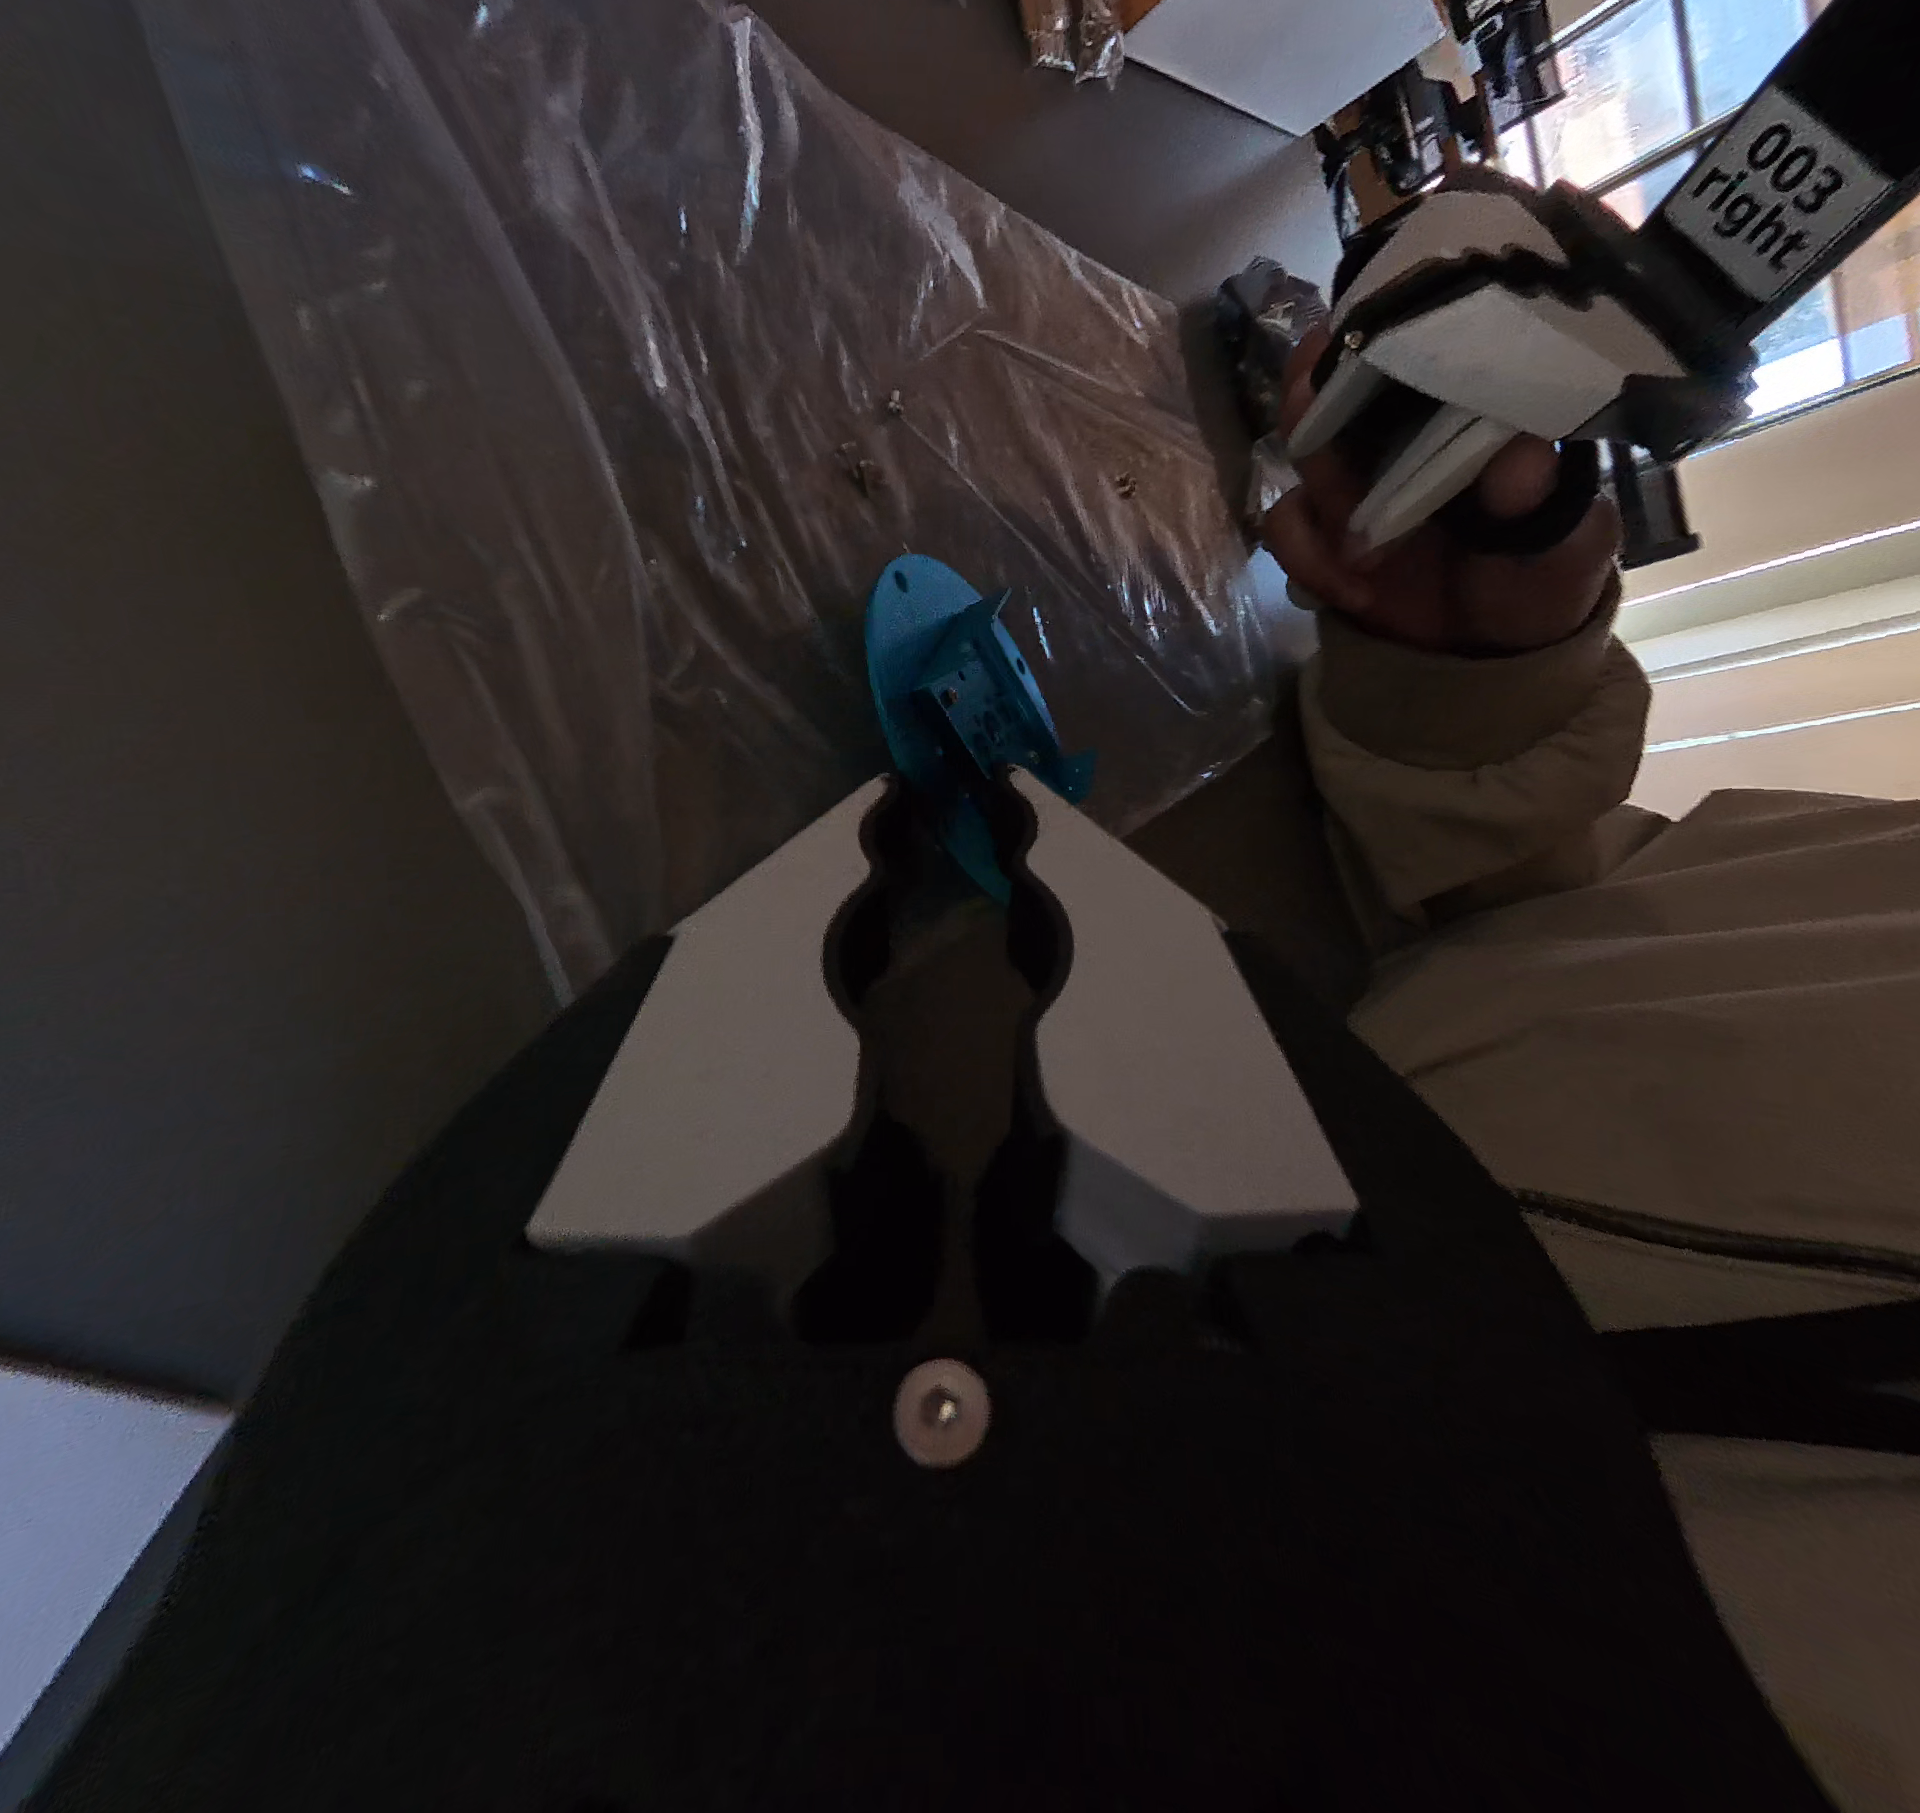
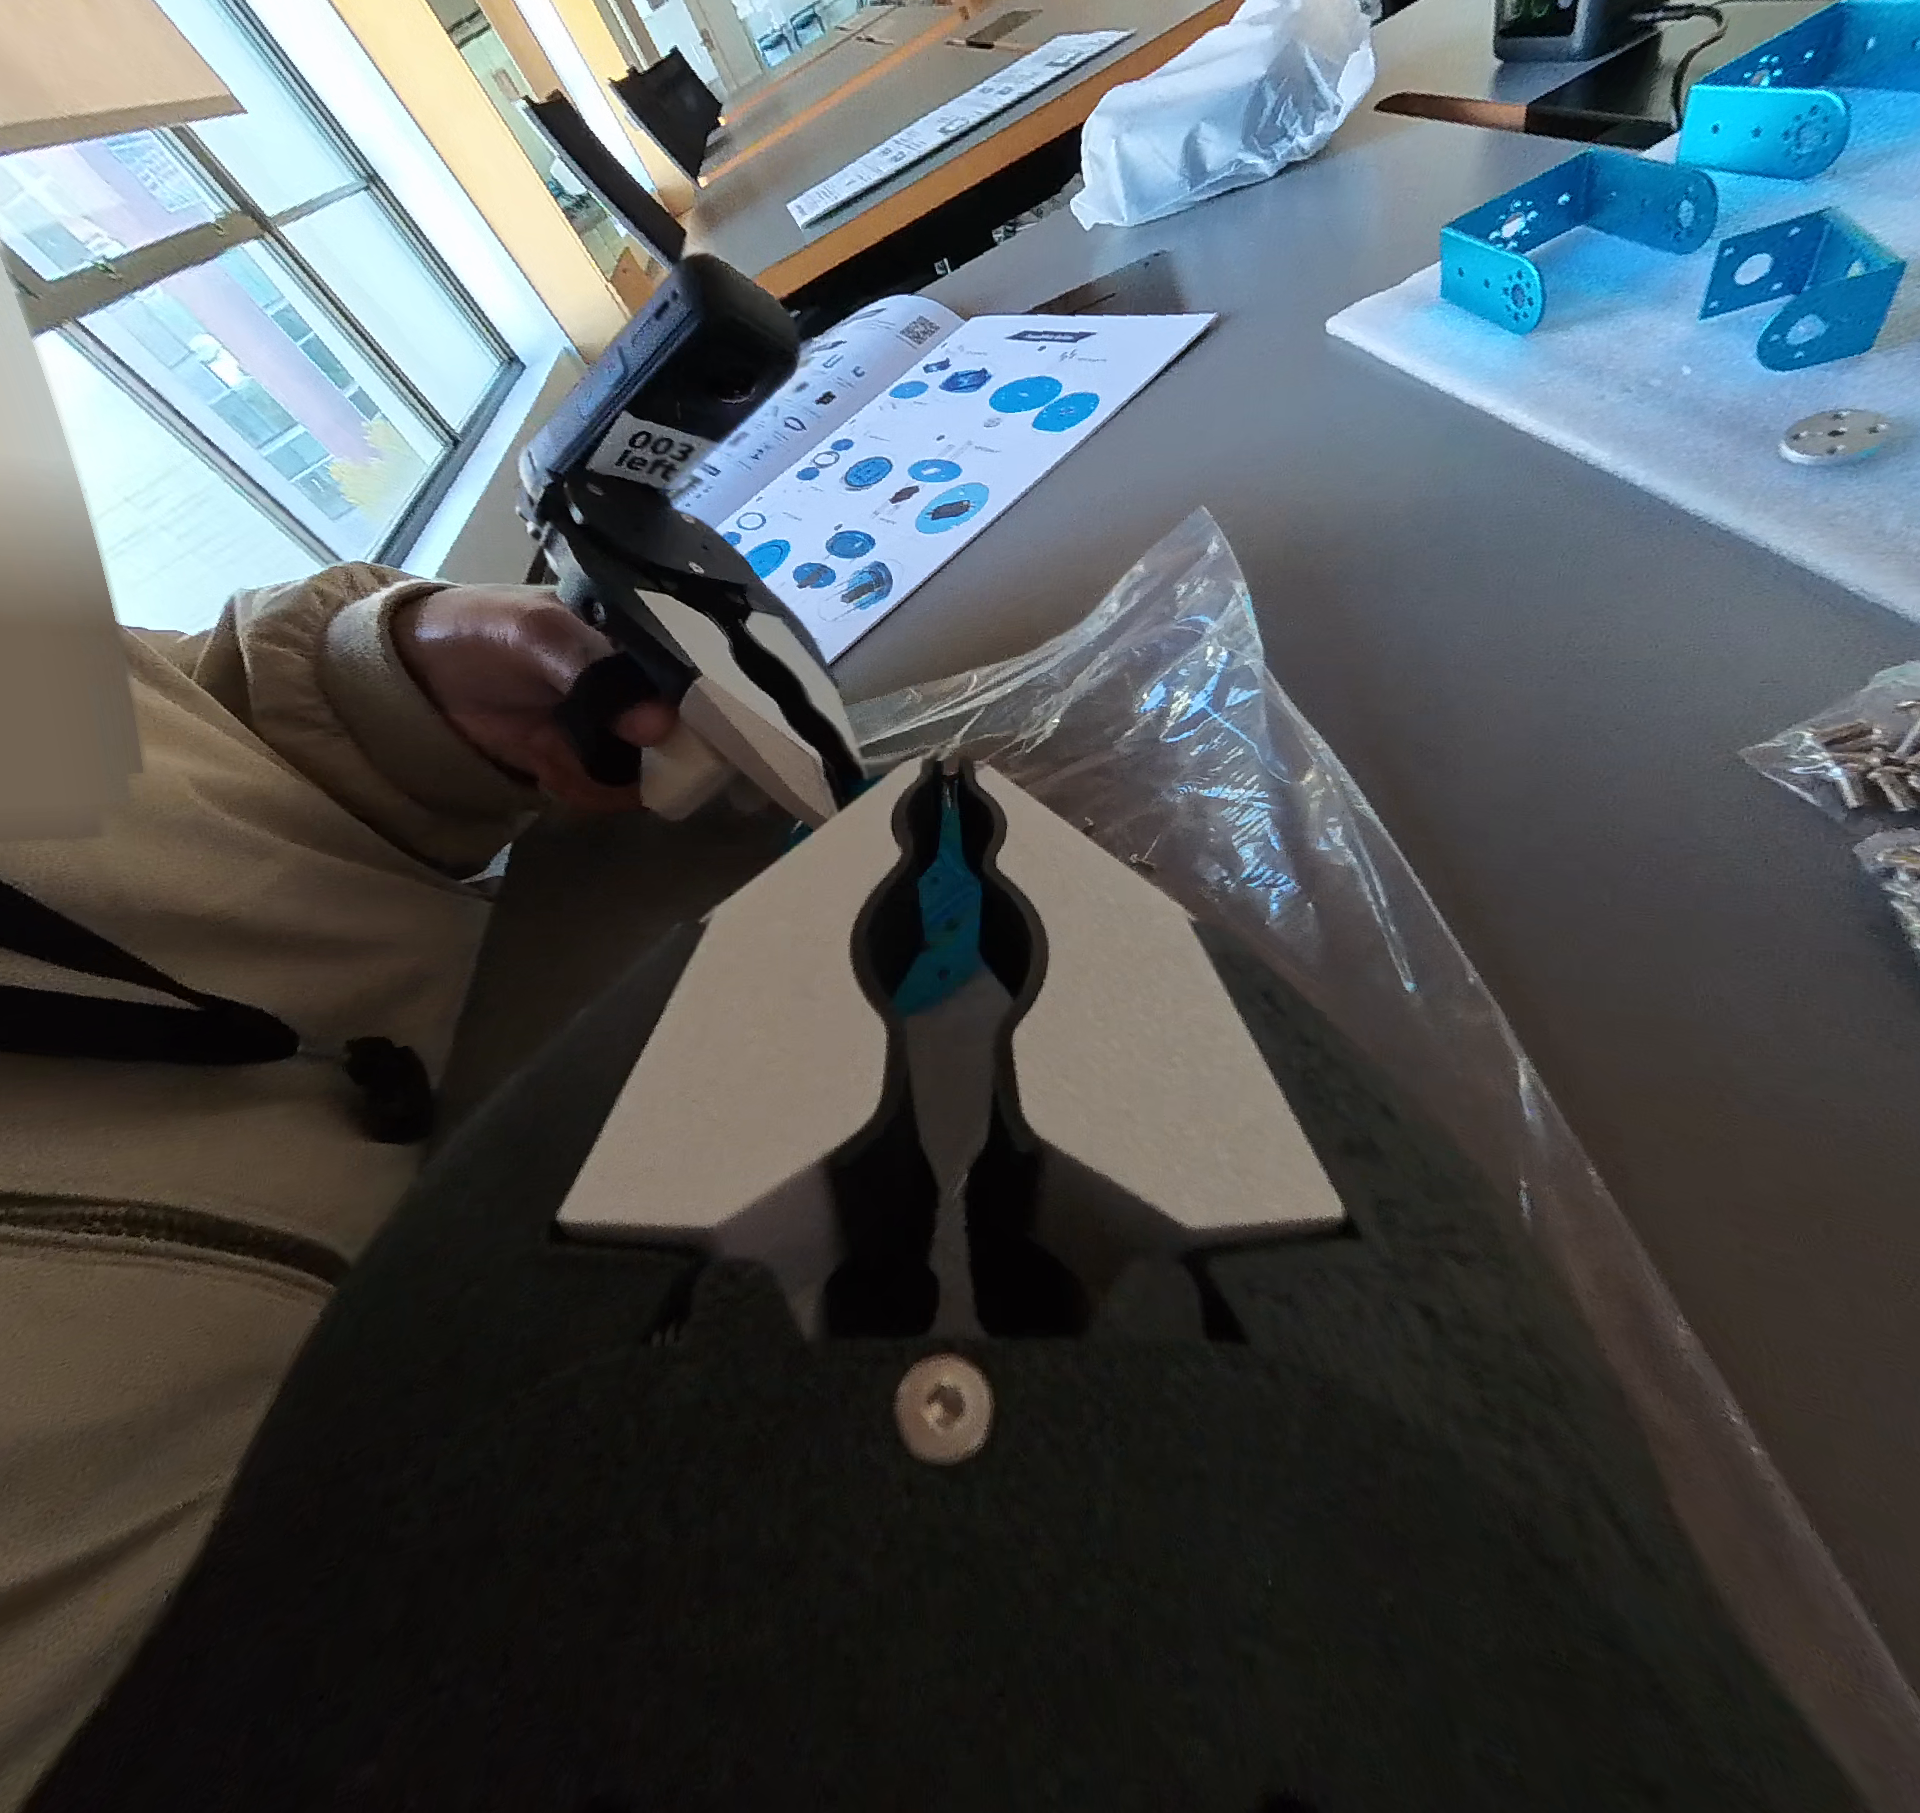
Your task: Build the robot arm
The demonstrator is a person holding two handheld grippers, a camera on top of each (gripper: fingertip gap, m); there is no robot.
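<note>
Left gripper [image 1: 951, 787] fingers pinch blue metal part [image 1: 951, 683] above plastic bag [image 1: 727, 392] on tabletop [image 2: 1455, 620]; right gripper [image 2: 951, 776] fingers closed, grip contents unclear; brackets [image 2: 1579, 236] loose

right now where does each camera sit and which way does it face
Left wrist view: on the left gripper, looking along its jaws at the blue metal part they clamp, clear plastic bag behind; right gripper and a hand show.
Right wrist view: on the right gripper, facing the grey table and instruction sheet.
Shared: blue part, bag.
</note>
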